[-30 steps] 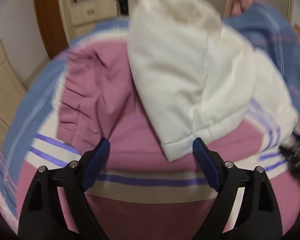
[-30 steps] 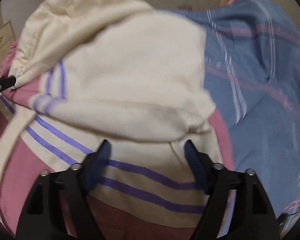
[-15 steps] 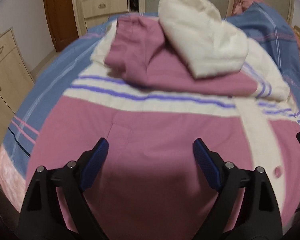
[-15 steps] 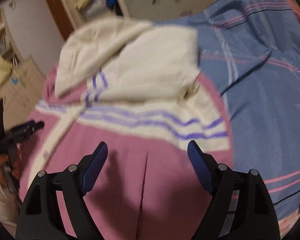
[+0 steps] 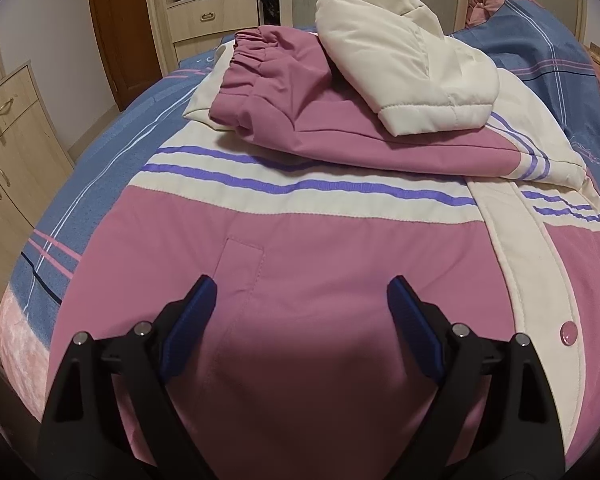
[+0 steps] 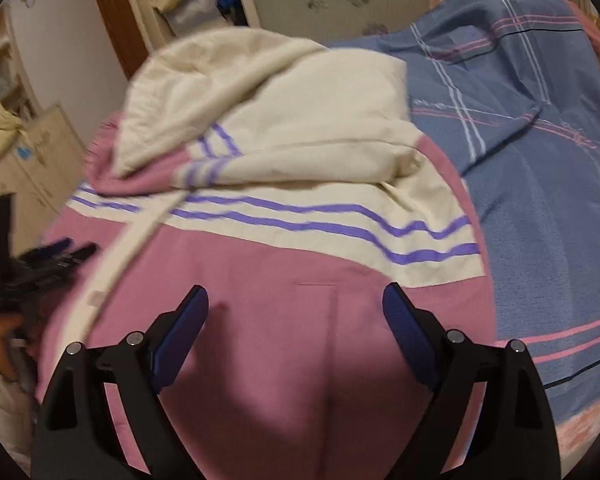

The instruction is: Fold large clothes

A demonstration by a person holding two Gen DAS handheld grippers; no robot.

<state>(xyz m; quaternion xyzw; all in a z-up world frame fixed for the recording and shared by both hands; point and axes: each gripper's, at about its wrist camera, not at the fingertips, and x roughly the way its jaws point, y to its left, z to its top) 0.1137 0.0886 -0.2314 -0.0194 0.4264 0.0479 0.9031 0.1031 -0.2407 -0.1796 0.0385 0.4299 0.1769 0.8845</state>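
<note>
Both grippers backed off the hood toward the jacket's hem, right fingers just widening. Left gripper (image 5: 300,312): fingers apart, empty, above the jacket (image 5: 340,264) on the bed (image 5: 100,168). Right gripper (image 6: 296,312): same. Sleeves and hood (image 5: 404,68) folded in, probably readying hem fold.
</note>
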